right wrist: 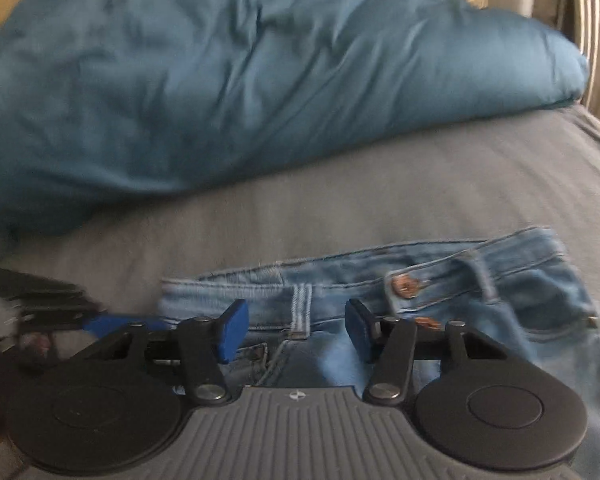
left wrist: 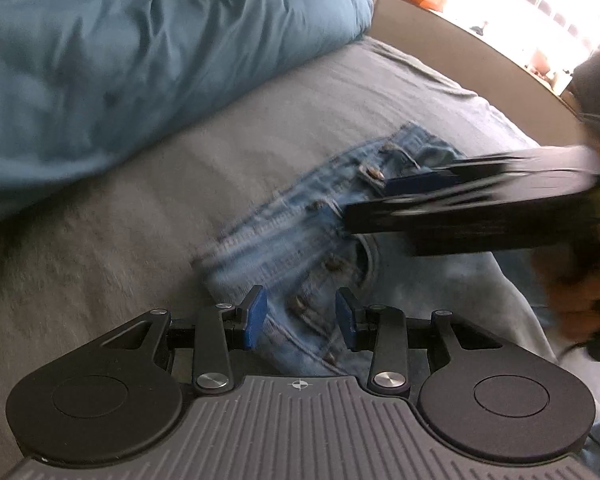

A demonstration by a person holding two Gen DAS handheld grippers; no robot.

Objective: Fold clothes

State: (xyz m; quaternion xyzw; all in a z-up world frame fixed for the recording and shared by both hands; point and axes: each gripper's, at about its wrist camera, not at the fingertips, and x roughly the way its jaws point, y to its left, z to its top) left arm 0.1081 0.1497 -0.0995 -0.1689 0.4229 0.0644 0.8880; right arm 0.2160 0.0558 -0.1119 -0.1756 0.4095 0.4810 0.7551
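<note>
A bed covered with a plain grey fitted sheet [left wrist: 148, 216] fills both views, its curved pale frame edge running toward a bright window at 1 o'clock in the left wrist view. A bulky, crumpled teal-blue duvet [left wrist: 132, 60] is heaped from 9 to 12 o'clock there, and in the right wrist view it spans the whole upper half [right wrist: 260, 80].

In the left wrist view, a pair of light-blue washed denim jeans [left wrist: 300, 240] lies on the sheet from the centre toward 5 o'clock, its button fly with metal studs running diagonally. The left gripper [left wrist: 301, 318], black with blue pads, sits at 6 o'clock with its jaws apart; denim lies between the pads, which do not visibly press on it. At 3 o'clock the right gripper [left wrist: 384, 204] comes in blurred over the waistband, a hand [left wrist: 576, 296] behind it at 4 o'clock; how its jaws stand cannot be told from here.

In the right wrist view, the left gripper [right wrist: 112, 322] shows at 8 o'clock, blurred, one blue pad beside the left end of the waistband. The jeans [right wrist: 460, 280] stretch from the centre to 3 o'clock, waistband flat, copper button just right of centre. The right gripper [right wrist: 296, 330] stands at 6 o'clock, jaws parted over the waistband and belt loop, pads not clamped on the cloth.
</note>
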